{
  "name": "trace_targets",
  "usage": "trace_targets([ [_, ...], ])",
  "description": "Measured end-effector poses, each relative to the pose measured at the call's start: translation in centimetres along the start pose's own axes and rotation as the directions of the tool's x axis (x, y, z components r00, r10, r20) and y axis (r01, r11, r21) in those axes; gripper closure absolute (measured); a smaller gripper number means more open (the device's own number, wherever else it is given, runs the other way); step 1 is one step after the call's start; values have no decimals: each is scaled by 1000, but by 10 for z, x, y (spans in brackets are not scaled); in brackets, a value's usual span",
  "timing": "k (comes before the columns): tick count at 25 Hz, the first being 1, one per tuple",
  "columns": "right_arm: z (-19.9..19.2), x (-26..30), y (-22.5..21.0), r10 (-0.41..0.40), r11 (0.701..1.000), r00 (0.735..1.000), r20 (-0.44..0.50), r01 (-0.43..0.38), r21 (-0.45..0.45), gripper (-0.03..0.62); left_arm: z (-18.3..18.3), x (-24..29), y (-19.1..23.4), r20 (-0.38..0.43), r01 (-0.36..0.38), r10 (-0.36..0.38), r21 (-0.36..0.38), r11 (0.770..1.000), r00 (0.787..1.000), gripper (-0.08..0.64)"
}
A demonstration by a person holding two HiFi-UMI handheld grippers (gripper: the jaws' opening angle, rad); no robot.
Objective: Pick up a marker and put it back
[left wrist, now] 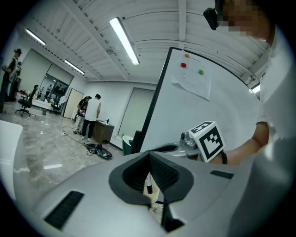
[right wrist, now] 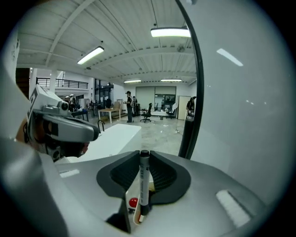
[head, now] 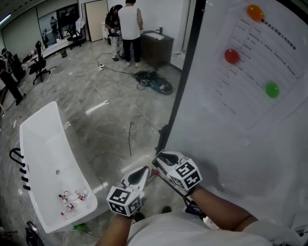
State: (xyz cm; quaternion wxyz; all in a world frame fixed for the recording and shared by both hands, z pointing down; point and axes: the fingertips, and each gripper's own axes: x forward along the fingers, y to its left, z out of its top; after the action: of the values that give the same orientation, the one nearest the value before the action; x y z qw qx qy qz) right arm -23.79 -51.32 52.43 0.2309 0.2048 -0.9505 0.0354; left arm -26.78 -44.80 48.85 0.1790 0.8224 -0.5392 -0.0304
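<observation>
A marker (right wrist: 144, 180) with a white barrel and black cap stands upright between the jaws of my right gripper (right wrist: 144, 156), which is shut on it. In the head view the right gripper (head: 159, 161) sits at the left edge of the whiteboard (head: 240, 144), low down. My left gripper (head: 143, 172) is just left of it, almost touching. In the left gripper view its jaws (left wrist: 149, 154) meet at the tips. A thin white stick with a black tip (left wrist: 149, 186) shows in the slit below them, and I cannot tell whether it is held.
A paper sheet (head: 262, 62) hangs on the board under orange (head: 255, 12), red (head: 231, 56) and green (head: 272, 89) magnets. A white tub (head: 43, 158) with small bottles (head: 72, 199) stands on the floor at left. Cables (head: 154, 81) and people (head: 130, 29) are farther back.
</observation>
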Motion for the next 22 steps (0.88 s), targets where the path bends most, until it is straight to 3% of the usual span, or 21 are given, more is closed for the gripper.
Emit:
trace_targets([
  [6, -69, 34, 14, 44, 992, 973, -229, -69, -103, 523, -15, -7, 10, -10, -31, 30, -46, 998, 999, 558],
  [9, -90, 44, 13, 36, 988, 958, -285, -77, -136, 522, -18, -10, 14, -13, -48, 48, -57, 997, 999, 558],
  [15, -93, 50, 12, 42, 992, 963, -268, -73, -105, 520, -25, -13, 16, -23, -61, 59, -67, 996, 998, 558],
  [22, -66, 39, 14, 49, 996, 981, -189, -62, -61, 516, -25, -10, 12, -26, -51, 49, -61, 997, 998, 558],
])
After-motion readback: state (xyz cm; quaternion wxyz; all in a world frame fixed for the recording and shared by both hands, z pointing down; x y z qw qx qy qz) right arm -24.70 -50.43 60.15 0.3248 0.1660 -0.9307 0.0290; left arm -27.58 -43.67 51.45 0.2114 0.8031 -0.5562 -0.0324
